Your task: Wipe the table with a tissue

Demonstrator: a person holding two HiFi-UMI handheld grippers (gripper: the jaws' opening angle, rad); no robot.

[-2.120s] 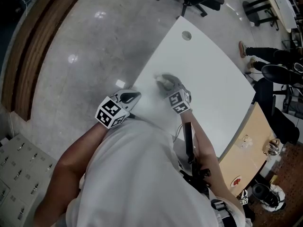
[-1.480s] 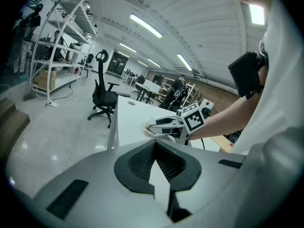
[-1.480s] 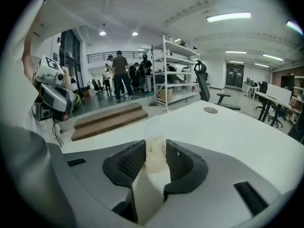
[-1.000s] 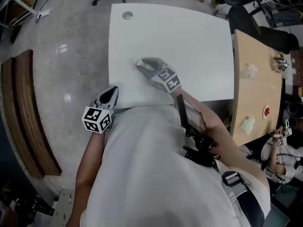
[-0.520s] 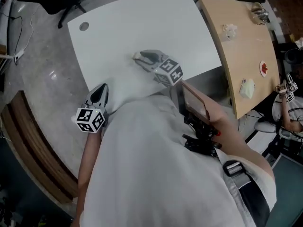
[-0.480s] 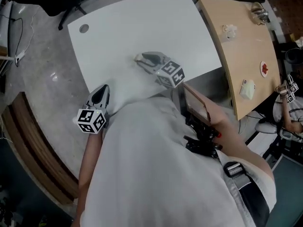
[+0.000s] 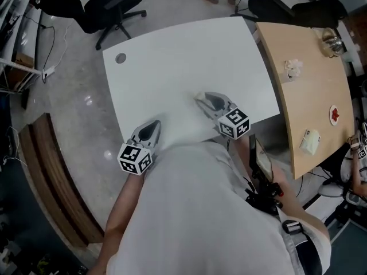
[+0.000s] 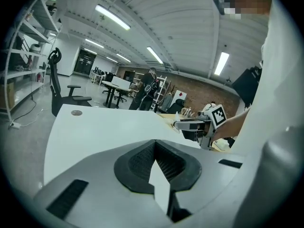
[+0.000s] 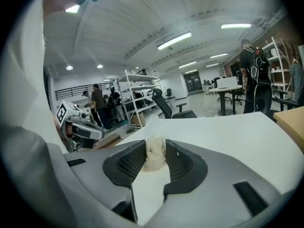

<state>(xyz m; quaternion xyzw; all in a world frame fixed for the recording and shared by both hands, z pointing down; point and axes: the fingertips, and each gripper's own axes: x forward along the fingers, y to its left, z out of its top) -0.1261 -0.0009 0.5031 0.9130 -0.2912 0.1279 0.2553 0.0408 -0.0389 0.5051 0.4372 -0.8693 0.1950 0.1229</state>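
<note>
While the right hand-held gripper (image 9: 155,147) pinches the crumpled tissue (image 9: 154,156) over the white tabletop (image 7: 183,56) near its front edge, the left hand-held gripper (image 8: 155,145) hangs at that edge; jaws together, nothing between them.

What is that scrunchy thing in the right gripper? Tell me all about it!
It's the tissue: a small cream-white wad of soft, crumpled paper. The right gripper pinches it between its two dark ribbed jaws. It is over the white table; whether it touches the top isn't clear.
</note>
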